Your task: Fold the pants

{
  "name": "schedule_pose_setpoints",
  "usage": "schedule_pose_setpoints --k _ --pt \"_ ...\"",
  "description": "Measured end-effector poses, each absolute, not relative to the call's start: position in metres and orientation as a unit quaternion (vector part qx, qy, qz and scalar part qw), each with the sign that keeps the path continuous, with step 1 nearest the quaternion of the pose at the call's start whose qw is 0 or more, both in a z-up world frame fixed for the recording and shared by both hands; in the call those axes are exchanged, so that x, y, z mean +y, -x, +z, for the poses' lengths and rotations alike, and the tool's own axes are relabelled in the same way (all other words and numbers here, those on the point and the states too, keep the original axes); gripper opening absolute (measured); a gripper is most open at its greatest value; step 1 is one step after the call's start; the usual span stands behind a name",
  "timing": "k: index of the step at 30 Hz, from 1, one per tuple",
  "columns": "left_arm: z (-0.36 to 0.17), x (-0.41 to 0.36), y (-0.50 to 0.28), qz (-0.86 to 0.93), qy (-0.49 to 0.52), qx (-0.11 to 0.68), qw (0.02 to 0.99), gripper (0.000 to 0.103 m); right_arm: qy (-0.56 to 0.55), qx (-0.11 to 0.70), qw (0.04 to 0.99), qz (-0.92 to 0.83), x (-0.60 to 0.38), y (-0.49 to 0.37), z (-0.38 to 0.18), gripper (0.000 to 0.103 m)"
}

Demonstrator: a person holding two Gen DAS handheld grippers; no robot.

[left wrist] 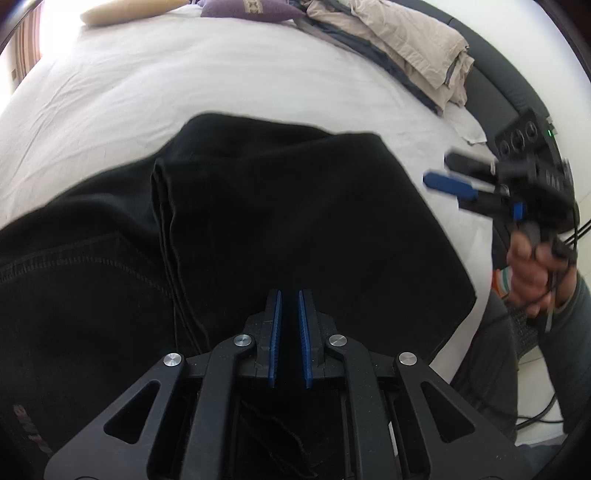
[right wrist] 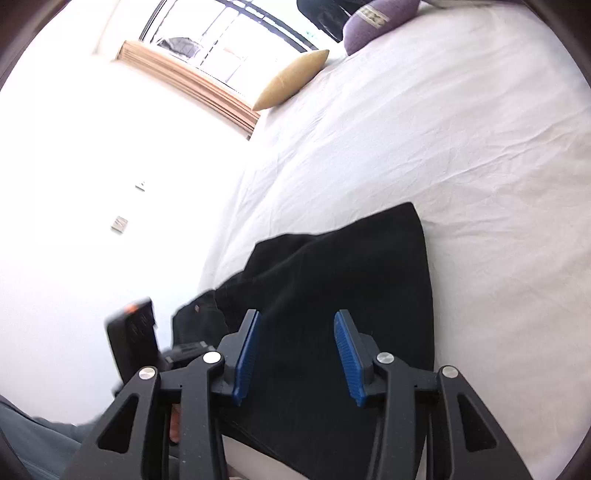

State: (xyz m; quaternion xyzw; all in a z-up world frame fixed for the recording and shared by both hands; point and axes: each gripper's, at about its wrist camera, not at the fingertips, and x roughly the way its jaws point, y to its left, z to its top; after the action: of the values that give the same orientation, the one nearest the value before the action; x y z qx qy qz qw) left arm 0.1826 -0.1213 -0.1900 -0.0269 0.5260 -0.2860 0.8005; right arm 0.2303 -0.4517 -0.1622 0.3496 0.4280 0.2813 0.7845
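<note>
Left hand-held gripper (left wrist: pixel 290 295) pinches soft black pants (left wrist: pixel 277 206) on creased white sheet (left wrist: pixel 184 85); right hand-held gripper (right wrist: pixel 297 321) gapes empty.

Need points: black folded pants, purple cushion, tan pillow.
black folded pants (left wrist: pixel 280 206), left wrist view, on the top folded layer.
purple cushion (right wrist: pixel 384 26), right wrist view, on its front face.
tan pillow (right wrist: pixel 291 79), right wrist view, mid-body.

Pants (left wrist: pixel 258 221) on bed (left wrist: pixel 184 92), pillows (left wrist: pixel 251 7) behind
</note>
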Motion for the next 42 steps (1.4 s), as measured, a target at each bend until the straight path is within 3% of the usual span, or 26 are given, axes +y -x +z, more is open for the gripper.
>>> schedule_pose_setpoints --k 5,7,11,20,23,31,35,37,39,42 --pt "-0.199 -0.113 -0.166 -0.28 0.05 0.526 0.801 0.009 -0.419 0.457 0.73 0.288 -0.46 -0.276 -0.211 0.049" --pt "-0.2 -0.114 -0.16 -0.279 0.047 0.526 0.802 0.009 -0.428 0.469 0.72 0.281 -0.462 -0.275 -0.223 0.041" --pt "-0.202 -0.113 -0.161 -0.277 0.066 0.527 0.8 0.009 -0.419 0.48 0.71 0.299 -0.459 -0.24 -0.22 0.047" --pt "-0.204 -0.104 -0.162 -0.268 0.069 0.529 0.802 0.009 -0.384 0.539 0.687 0.298 -0.45 -0.142 -0.213 0.048" --pt "-0.204 -0.104 -0.161 -0.266 0.069 0.53 0.802 0.009 -0.352 0.554 0.701 0.279 -0.447 -0.12 -0.202 0.058" --pt "-0.201 -0.103 -0.161 -0.267 0.072 0.53 0.802 0.009 -0.379 0.476 0.739 0.287 -0.431 -0.156 -0.165 0.061" --pt "-0.2 -0.103 -0.161 -0.267 0.07 0.528 0.803 0.009 -0.388 0.492 0.729 0.276 -0.405 -0.195 -0.184 0.063" --pt "-0.198 -0.102 -0.159 -0.266 0.065 0.527 0.805 0.009 -0.38 0.527 0.723 0.234 -0.391 -0.209 -0.208 0.07" --pt "-0.192 -0.1 -0.155 -0.262 0.06 0.524 0.808 0.009 -0.359 0.536 0.738 0.198 -0.378 -0.212 -0.217 0.066" --pt "-0.166 -0.08 -0.14 -0.252 0.073 0.499 0.826 0.009 -0.315 0.528 0.763 0.2 -0.363 -0.206 -0.203 0.082"
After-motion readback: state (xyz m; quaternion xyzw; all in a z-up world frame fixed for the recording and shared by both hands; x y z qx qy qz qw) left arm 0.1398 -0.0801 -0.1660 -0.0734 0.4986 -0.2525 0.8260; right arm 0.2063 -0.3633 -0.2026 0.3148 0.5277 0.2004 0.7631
